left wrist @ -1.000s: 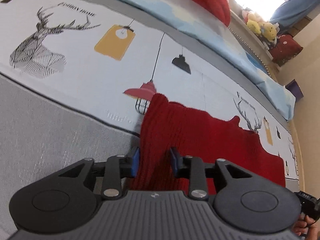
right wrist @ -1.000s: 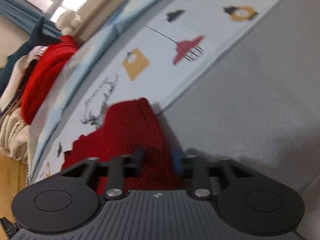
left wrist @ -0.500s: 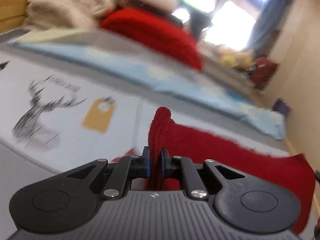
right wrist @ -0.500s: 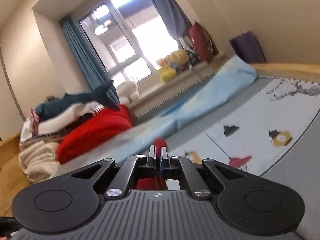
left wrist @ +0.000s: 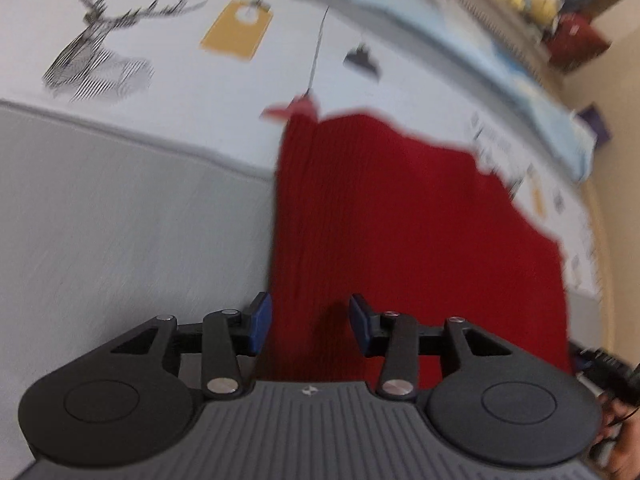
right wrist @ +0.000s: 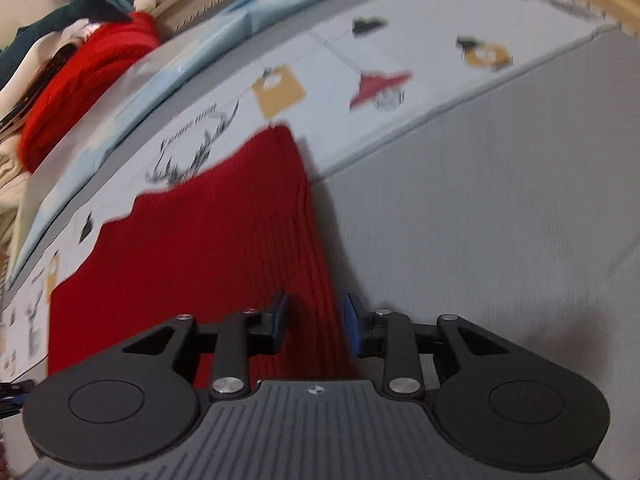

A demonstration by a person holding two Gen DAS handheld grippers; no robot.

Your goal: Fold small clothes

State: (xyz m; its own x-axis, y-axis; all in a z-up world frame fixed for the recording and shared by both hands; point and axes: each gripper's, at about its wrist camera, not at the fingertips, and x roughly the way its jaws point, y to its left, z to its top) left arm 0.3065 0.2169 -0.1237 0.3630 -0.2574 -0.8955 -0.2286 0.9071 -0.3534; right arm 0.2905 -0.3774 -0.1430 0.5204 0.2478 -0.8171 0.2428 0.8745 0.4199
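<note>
A red knitted garment (left wrist: 400, 216) lies flat on the bed, partly on grey fabric and partly on a printed sheet. My left gripper (left wrist: 307, 322) is open over the garment's left near edge, its blue pads either side of that edge. In the right wrist view the same red garment (right wrist: 208, 240) lies flat, and my right gripper (right wrist: 315, 322) is open over its right near edge. Neither gripper holds cloth.
The printed sheet (left wrist: 168, 32) with deer and lamp drawings lies beyond the garment, with a light blue strip (right wrist: 192, 60) behind it. A pile of clothes topped by a red knit (right wrist: 84, 76) sits at the far left. Grey bed cover (right wrist: 500, 220) spreads to the right.
Half a second ago both grippers were shut on the garment's edge and held it lifted. Now both are open and the garment lies flat on the bed.
</note>
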